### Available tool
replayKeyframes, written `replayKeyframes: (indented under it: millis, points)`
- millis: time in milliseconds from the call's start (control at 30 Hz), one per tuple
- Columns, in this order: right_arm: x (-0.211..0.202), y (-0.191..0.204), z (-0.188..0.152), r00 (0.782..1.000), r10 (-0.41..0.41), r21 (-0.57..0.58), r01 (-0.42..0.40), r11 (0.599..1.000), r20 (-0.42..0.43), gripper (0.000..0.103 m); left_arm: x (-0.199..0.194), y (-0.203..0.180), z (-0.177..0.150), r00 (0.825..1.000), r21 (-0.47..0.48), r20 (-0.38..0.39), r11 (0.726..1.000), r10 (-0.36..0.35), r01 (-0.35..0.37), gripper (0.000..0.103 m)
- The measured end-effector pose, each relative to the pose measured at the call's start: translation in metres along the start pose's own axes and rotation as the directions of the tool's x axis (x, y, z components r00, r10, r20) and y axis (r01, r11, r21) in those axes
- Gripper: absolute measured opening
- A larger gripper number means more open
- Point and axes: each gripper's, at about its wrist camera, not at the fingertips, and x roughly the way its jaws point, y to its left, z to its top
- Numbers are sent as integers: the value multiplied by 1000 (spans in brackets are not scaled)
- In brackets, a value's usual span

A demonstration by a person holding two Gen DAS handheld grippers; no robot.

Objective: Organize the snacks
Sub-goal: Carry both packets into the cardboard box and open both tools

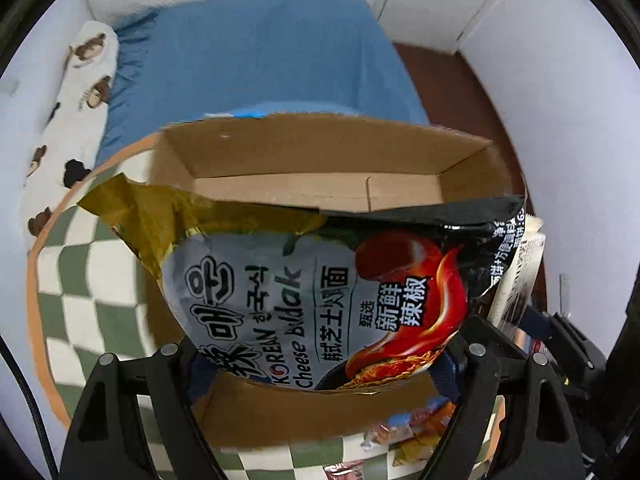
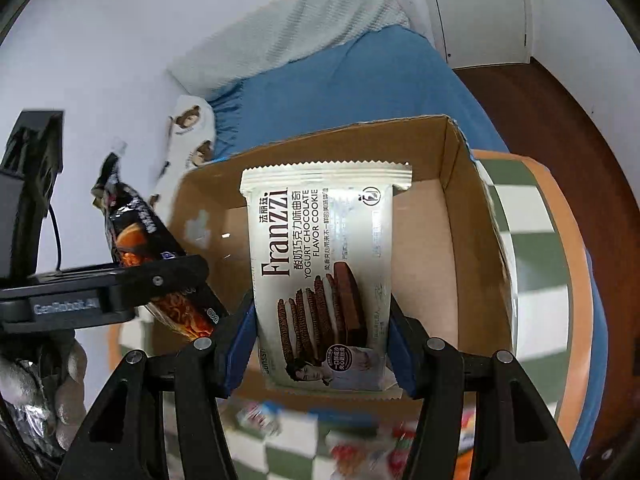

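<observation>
**Both grippers loaded over an empty box**

Left gripper (image 1: pixel 320 364) first: our blue pads are clamped on the lower edges of a Buldak cheese noodle packet (image 1: pixel 304 304), which hangs in front of the left wrist camera, its crumpled yellow top edge reaching up over the near wall of the cardboard box (image 1: pixel 320 160). Our right gripper (image 2: pixel 320 340) is likewise closed on a Franzzi cookie pack (image 2: pixel 320 272), pinched at both sides near its bottom and held upright above the box opening.

Just below and nearest to us, several small wrapped snacks (image 1: pixel 412 436) lie loose on the green-and-white checkered mat (image 1: pixel 80 280), blurred, so we cannot count them or read them.

Beyond the packets, the box sits on the mat and its brown floor looks bare in both views; nothing appears to have been placed inside so far. We judge the task to be at an early stage: two packs are carried over the box but not yet released, and the loose sweets on the mat remain to be sorted.

Farther off lie a blue sheet (image 2: pixel 360 80) and a bear-print cushion (image 1: pixel 80 100).
</observation>
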Motion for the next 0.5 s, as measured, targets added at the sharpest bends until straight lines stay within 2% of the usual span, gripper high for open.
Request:
replayKeyframes:
  millis: [67, 200, 500]
  points:
    - [24, -6, 11, 1000, -9, 3, 9, 1000, -29, 61, 30, 3, 16, 999, -17, -53, 1000, -9, 9, 85]
    - [66, -15, 28, 996, -24, -4, 24, 1000, -86, 61, 63, 4, 33, 994, -15, -113, 1000, -1, 0, 85]
    - [137, -24, 51, 980, -41, -39, 34, 999, -196, 63, 120, 14, 53, 980, -74, -198, 997, 2, -17, 85]
